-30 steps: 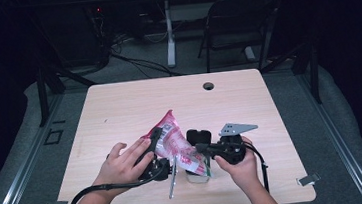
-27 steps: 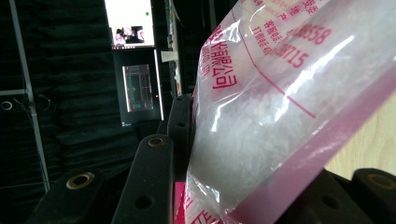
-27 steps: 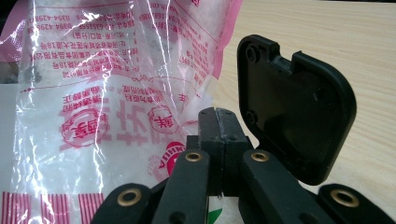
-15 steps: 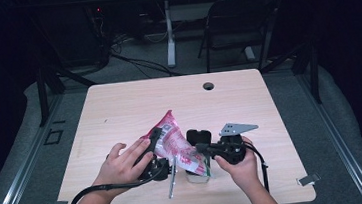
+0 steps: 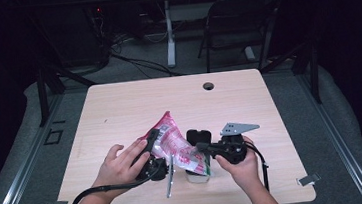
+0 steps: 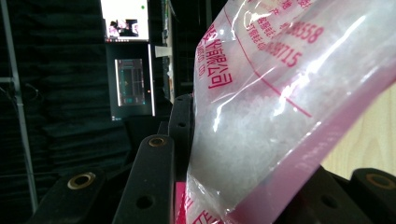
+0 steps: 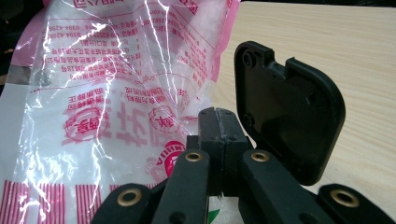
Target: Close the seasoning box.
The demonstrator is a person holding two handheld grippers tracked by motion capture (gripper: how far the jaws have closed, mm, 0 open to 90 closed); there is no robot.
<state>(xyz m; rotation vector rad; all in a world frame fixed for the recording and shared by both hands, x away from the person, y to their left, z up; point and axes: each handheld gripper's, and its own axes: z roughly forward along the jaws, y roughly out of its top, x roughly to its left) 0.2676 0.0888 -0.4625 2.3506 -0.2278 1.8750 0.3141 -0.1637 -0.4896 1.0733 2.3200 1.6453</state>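
A pink and clear plastic bag [image 5: 173, 142] of white granules is held tilted over the table's front middle. My left gripper [image 5: 153, 138] is shut on its left side; in the left gripper view the bag [image 6: 280, 107] is wedged between the black jaws [image 6: 233, 154]. My right gripper [image 5: 200, 147] comes in from the right with its jaws pressed together at the bag's lower right edge. In the right gripper view the tips [image 7: 218, 122] meet at the crinkled film of the bag [image 7: 116, 93]. A small white container [image 5: 196, 175] sits under the bag, its black lid [image 5: 198, 136] [image 7: 289, 112] standing open.
A thin metal utensil [image 5: 169, 177] lies on the wooden table [image 5: 119, 108] between the two hands. A round cable hole [image 5: 208, 86] is near the table's far edge. A chair [image 5: 241, 21] and dark equipment stand beyond the table.
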